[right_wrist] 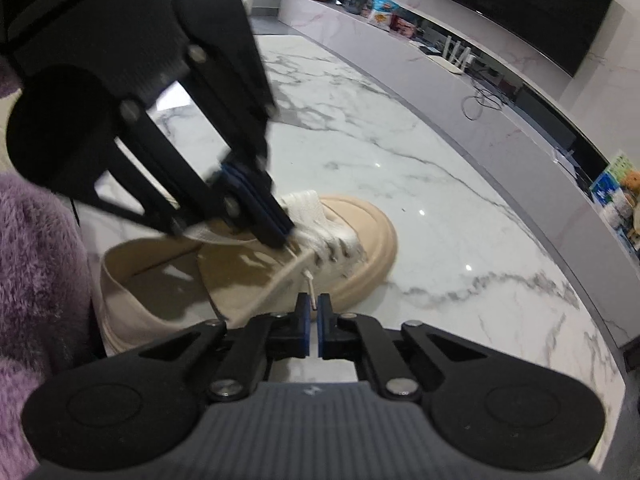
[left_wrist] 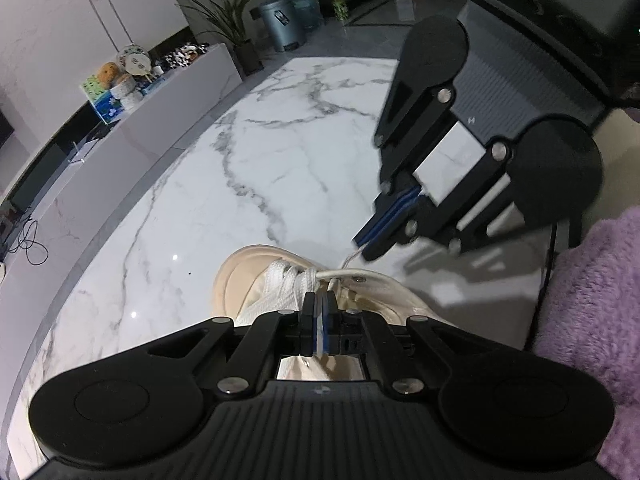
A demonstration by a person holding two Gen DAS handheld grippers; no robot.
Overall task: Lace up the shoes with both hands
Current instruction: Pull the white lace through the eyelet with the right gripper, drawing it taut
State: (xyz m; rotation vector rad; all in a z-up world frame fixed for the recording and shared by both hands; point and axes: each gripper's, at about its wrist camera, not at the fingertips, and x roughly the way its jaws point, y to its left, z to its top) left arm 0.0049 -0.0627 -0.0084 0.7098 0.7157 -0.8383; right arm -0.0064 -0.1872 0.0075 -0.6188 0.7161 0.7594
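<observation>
Shoe (right_wrist: 280, 272): one, on counter (right_wrist: 460, 208). My two tools, left (left_wrist: 319, 300) and right (right_wrist: 314, 308), each clamp shut on one lace end (right_wrist: 309, 280).

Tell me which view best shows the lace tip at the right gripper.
The right wrist view: the lace tip runs straight into the right gripper, whose jaws are closed on it, above the shoe. The left wrist view shows that gripper from the side, the lace only a thin blurred strand below it.
</observation>
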